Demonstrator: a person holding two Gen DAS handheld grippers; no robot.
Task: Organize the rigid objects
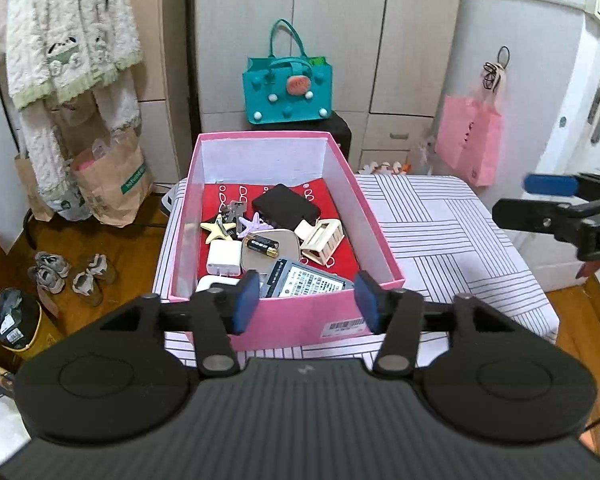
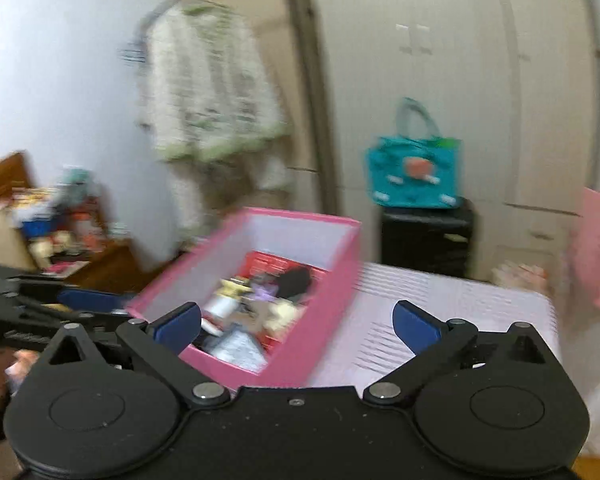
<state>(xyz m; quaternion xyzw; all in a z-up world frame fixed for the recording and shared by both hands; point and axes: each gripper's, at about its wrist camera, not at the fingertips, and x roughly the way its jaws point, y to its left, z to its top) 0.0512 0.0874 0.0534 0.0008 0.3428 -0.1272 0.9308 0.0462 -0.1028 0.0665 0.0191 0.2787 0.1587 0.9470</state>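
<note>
Both grippers, left [image 1: 306, 300] and right [image 2: 296, 326], have fingers spread wide holding nothing, and the pink box [image 1: 300, 320] of small things sits on the table [image 1: 440, 232] at 12 o'clock, so a fast bump could tip it.

Left gripper [image 1: 306, 300] empty, jaws apart, right gripper [image 2: 296, 326] likewise

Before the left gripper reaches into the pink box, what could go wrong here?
1. The small things lie piled in the pink box: the battery rests on the beige compact, so a grasp may catch two things or roll it away.
2. The open left gripper hangs at the box's near wall and may push it.
3. The right wrist view is blurred, so aiming there is uncertain.
</note>
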